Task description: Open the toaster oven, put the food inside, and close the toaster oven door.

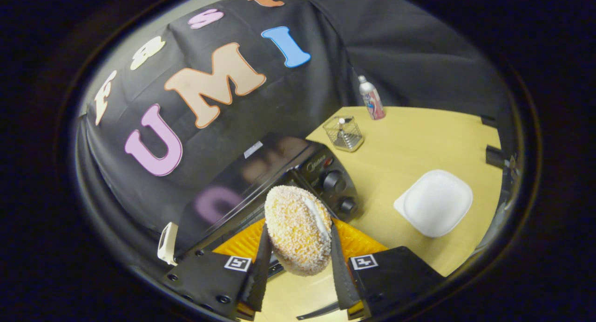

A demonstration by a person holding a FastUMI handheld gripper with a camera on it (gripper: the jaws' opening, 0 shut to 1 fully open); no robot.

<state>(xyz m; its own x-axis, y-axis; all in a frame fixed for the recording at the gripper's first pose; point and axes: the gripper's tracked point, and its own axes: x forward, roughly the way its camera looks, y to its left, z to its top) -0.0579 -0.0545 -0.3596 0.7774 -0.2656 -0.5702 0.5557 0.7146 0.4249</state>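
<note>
The tool [298,261] holds a round, sugar-coated filled bun [298,229] between its two fingers, one finger pressed against each side of it. The bun stands on edge in the grip, a pale cream seam running along its right side. It is lifted clear of the desk.

Directly beyond the bun stands the black toaster oven [260,173], set at the left part of the desk against the booth's cloth wall. Its glossy top reflects the wall. Two round knobs [340,191] sit on its control panel, just right of the bun. An orange ridged surface [358,243] shows low down on both sides of the bun, in front of the oven; whether it is a tray or part of the door cannot be told. A dark handle-like bar [319,312] lies below, between the fingers.

The desk [409,140] is light wood-coloured. On it, right of the tool and well apart from the oven, lies a white square plate [435,203]. Farther back stands a clear container [344,133] with a small item inside, and near the far edge an upright bottle [371,98]. Dark cloth encloses the booth behind.
</note>
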